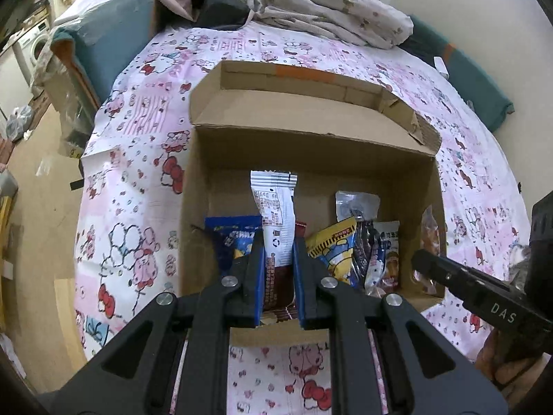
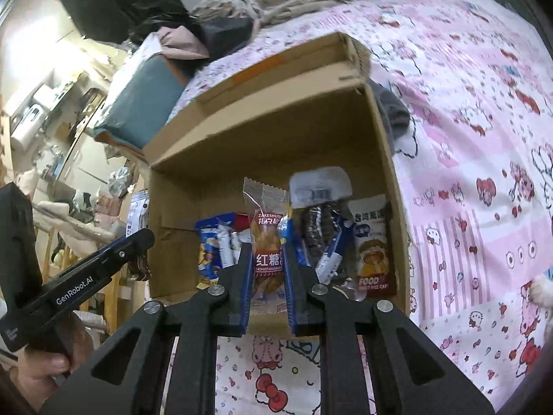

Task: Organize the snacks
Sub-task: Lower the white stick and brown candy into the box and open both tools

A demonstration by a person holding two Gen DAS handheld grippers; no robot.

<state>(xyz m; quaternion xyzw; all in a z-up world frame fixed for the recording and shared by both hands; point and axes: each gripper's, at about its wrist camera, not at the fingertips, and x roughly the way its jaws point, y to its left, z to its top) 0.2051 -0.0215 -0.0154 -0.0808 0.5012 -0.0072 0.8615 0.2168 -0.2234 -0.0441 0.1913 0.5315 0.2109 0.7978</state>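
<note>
An open cardboard box [image 1: 311, 148] lies on a pink cartoon-print bed sheet and holds several snack packets. My left gripper [image 1: 279, 242] is shut on a white and brown snack packet [image 1: 274, 214], held upright over the box's near edge. My right gripper [image 2: 266, 242] is shut on a clear brown-sugar snack packet [image 2: 268, 238], also over the box [image 2: 276, 131]. In the box lie a blue packet [image 1: 231, 238], a yellow packet [image 1: 333, 245] and a rice-cake packet [image 2: 371, 252]. The right gripper's body [image 1: 484, 297] shows at the box's right side in the left wrist view.
The pink sheet [image 1: 138, 159] covers the bed around the box. A rumpled blanket [image 1: 328, 3] and a teal cushion [image 1: 107, 45] lie at the far end. The floor [image 1: 38, 207] drops off to the left. The left gripper's body [image 2: 76, 276] is left of the box.
</note>
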